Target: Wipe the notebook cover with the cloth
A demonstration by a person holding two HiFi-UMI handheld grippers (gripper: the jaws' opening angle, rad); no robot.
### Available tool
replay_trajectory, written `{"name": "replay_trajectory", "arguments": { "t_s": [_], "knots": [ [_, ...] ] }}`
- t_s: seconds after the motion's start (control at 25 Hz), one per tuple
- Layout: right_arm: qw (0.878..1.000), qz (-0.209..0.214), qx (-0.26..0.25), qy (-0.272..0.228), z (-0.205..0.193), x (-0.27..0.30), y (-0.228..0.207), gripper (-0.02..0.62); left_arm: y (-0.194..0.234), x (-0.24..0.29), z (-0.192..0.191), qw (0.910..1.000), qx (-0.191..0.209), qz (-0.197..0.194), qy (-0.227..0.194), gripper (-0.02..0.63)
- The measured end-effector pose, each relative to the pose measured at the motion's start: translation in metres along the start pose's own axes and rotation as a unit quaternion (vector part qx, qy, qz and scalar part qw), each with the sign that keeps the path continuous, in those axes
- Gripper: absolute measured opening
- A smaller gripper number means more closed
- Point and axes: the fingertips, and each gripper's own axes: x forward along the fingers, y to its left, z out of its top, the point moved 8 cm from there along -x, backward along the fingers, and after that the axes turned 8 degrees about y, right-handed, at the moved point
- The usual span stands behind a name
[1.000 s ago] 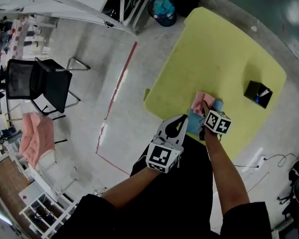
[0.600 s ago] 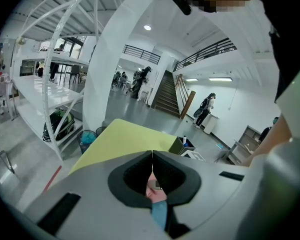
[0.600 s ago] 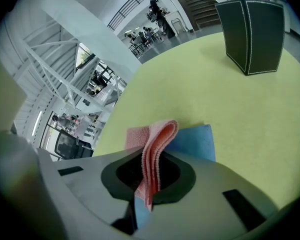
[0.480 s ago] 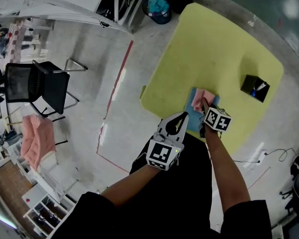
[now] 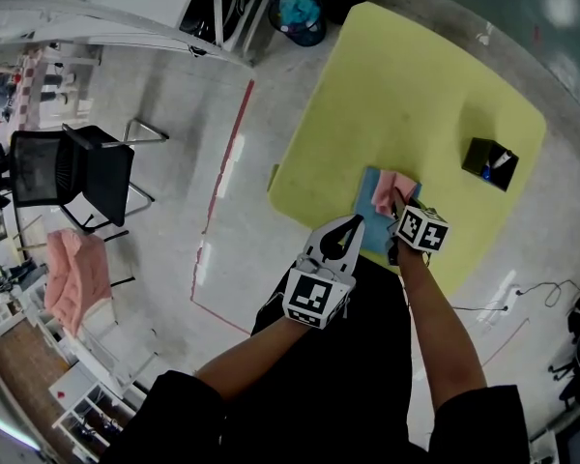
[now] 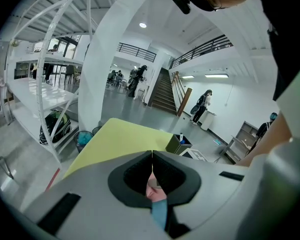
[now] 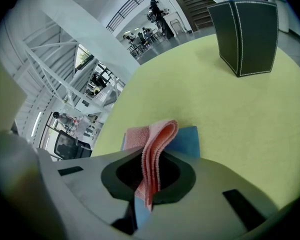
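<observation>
Both grippers barely moved: my right gripper [image 7: 149, 176] stays clamped on pink cloth [image 7: 155, 144] atop blue notebook [image 7: 187, 140]; my left gripper [image 6: 152, 159], jaws together, empty, beside yellow table [image 5: 416, 95] near edge. Black box [image 5: 488, 162] further back; chair [image 5: 72, 167] on floor [image 5: 174, 249].

Your right hand-held gripper [image 5: 397, 204] has drawn the pink cloth [image 5: 390, 189] a little back across the notebook [image 5: 366, 189]. A second ago the cloth reached past the cover's far edge; now a blue strip of cover shows at the cloth's upper left. Your head has also shifted, so the counter [image 5: 406, 85] and the black box [image 5: 487, 163] sit slightly higher and further left in the head view.
</observation>
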Motion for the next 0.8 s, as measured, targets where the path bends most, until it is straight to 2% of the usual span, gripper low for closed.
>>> {"name": "replay_trajectory", "arguments": {
  "t_s": [0.8],
  "knots": [
    [1.0, 0.002, -0.012, 0.005, 0.002, -0.011, -0.015, 0.037, -0.018, 0.022, 0.005, 1.0, 0.007, -0.003, 0.004, 0.015]
  ]
}}
